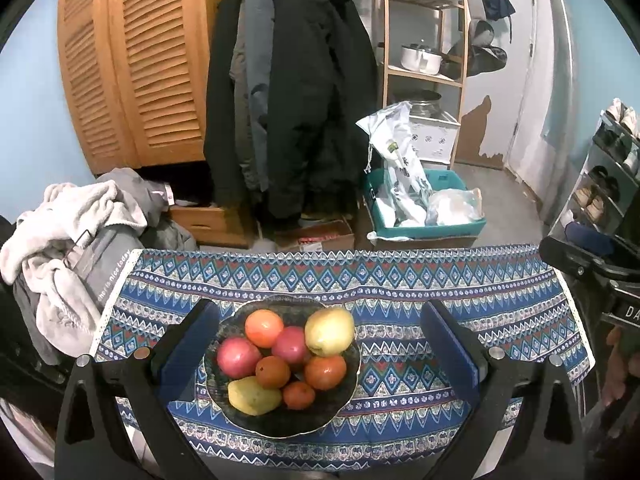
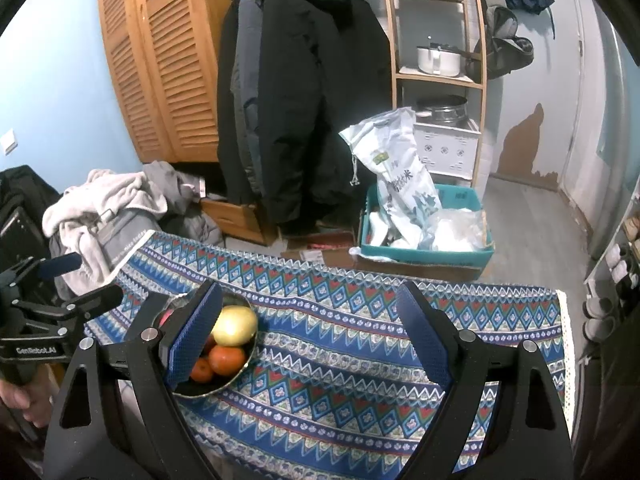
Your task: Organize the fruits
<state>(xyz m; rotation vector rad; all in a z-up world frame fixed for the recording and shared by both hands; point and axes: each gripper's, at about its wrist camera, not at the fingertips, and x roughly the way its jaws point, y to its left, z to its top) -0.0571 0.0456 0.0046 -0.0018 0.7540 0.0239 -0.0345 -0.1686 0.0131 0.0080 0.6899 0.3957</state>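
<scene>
A dark bowl point(image 1: 352, 392) stands on the blue patterned tablecloth point(image 1: 420, 280), piled with several fruits: a yellow-green apple point(image 1: 330, 330), red apples point(image 1: 239, 356), oranges point(image 1: 325, 371) and a yellow pear point(image 1: 253, 396). My left gripper point(image 1: 320, 308) is open, with the bowl framed between its fingers and no pad touching it. In the right wrist view the bowl point(image 2: 244, 364) sits at the left, half hidden behind one finger. My right gripper point(image 2: 308, 292) is open over bare cloth to the right of the bowl. The left gripper point(image 2: 98, 276) shows at that view's left edge, held by a hand.
A heap of grey clothes point(image 1: 72, 240) lies at the table's left end. Beyond the far edge stand hanging dark coats point(image 1: 296, 100), a teal box of bags point(image 1: 428, 208) and a wooden shelf point(image 1: 424, 40). A shoe rack point(image 1: 612, 168) is to the right.
</scene>
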